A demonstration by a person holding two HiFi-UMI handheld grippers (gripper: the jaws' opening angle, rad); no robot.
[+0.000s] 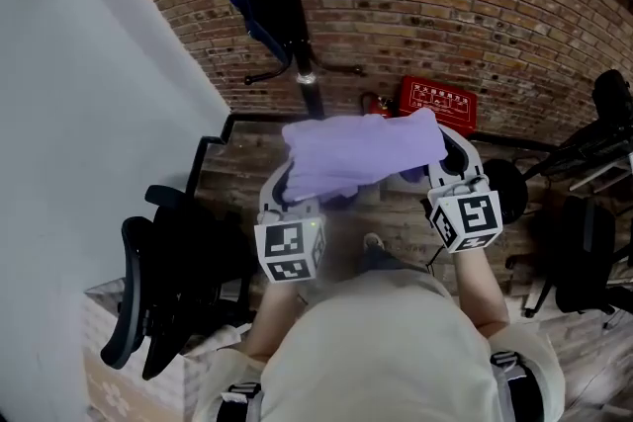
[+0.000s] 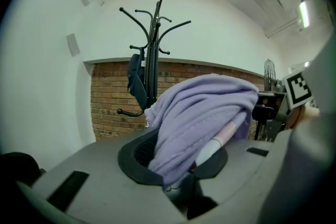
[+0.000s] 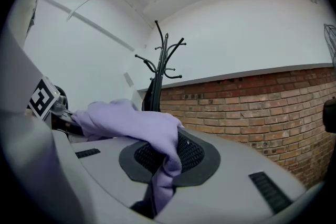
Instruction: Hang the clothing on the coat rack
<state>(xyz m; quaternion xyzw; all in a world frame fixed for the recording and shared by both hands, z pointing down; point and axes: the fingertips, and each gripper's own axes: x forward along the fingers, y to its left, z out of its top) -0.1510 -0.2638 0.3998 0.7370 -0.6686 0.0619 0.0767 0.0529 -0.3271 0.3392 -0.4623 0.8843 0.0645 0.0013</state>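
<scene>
A lilac knitted garment [image 1: 361, 153] is stretched between my two grippers, held up in front of me. My left gripper [image 1: 292, 198] is shut on its left part, where the cloth [image 2: 194, 123] is bunched in the jaws with a pale label showing. My right gripper [image 1: 440, 168] is shut on the right end of the cloth [image 3: 157, 139], which drapes over the jaw pad. The black coat rack [image 1: 287, 25] stands ahead against the brick wall, with a dark blue garment [image 1: 247, 0] hanging on it. In both gripper views the coat rack's hooks [image 2: 155, 23] [image 3: 163, 57] rise beyond the cloth.
A black office chair [image 1: 163, 282] stands at my left beside a cardboard box [image 1: 129, 371]. A red box [image 1: 437, 102] sits at the foot of the brick wall [image 1: 475, 5]. More black chairs and stands [image 1: 584, 212] are at the right. A white wall [image 1: 89, 114] runs along the left.
</scene>
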